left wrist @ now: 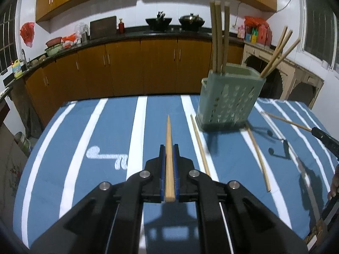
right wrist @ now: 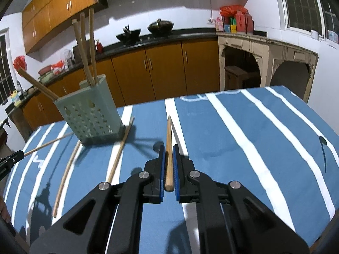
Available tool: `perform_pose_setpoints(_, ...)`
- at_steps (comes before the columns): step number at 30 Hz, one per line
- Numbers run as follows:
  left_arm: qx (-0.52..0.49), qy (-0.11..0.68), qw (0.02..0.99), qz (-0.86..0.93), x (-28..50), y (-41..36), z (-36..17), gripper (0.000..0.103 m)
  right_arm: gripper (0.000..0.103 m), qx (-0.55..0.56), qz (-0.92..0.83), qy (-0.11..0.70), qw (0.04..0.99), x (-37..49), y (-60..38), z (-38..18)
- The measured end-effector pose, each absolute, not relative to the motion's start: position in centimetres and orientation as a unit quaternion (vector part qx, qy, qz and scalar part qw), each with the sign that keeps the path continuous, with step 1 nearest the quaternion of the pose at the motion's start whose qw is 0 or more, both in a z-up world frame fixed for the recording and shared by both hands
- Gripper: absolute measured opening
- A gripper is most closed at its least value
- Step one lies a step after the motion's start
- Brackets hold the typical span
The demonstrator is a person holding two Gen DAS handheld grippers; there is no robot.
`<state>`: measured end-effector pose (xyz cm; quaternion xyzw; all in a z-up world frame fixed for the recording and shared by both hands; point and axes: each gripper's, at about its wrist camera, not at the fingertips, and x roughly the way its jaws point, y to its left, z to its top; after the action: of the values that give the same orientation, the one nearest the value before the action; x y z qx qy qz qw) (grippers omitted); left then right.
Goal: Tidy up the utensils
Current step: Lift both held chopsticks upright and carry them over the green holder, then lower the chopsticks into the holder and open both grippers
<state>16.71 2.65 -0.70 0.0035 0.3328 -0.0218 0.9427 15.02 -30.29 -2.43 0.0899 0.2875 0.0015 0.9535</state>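
Note:
A green perforated utensil holder [left wrist: 228, 99] stands on the blue striped tablecloth, with several wooden chopsticks upright in it; it also shows in the right wrist view [right wrist: 91, 114]. My left gripper [left wrist: 169, 148] is shut on a wooden chopstick [left wrist: 168, 139] that points forward, above the cloth left of the holder. My right gripper [right wrist: 168, 149] is shut on another chopstick [right wrist: 168, 135], to the right of the holder. Two loose chopsticks [left wrist: 200, 146] [left wrist: 257, 156] lie on the cloth beside the holder. The right gripper's tip [left wrist: 324, 137] shows in the left view with its chopstick.
The table [left wrist: 89, 127] has a blue cloth with white stripes. Behind it run brown kitchen cabinets [left wrist: 127, 69] with a dark counter, woks and bottles. A pale wooden sideboard [right wrist: 264, 59] stands at the right. The table's far edge is just behind the holder.

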Motion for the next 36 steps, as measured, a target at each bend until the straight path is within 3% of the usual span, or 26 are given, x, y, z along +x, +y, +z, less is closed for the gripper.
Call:
perform_pose_setpoints(24, -0.023, 0.245, 0.968, -0.041, 15.0, 3.2, 6.1, 0.008, 0.008, 0.097, 0.040, 0.214, 0.971, 14.2, -29.4, 3.4)
perform_pose_setpoints(36, -0.029, 0.173, 0.980, -0.100, 13.6, 1.1, 13.0, 0.008, 0.008, 0.108, 0.127, 0.145, 0.975, 13.7, -27.0, 11.6)
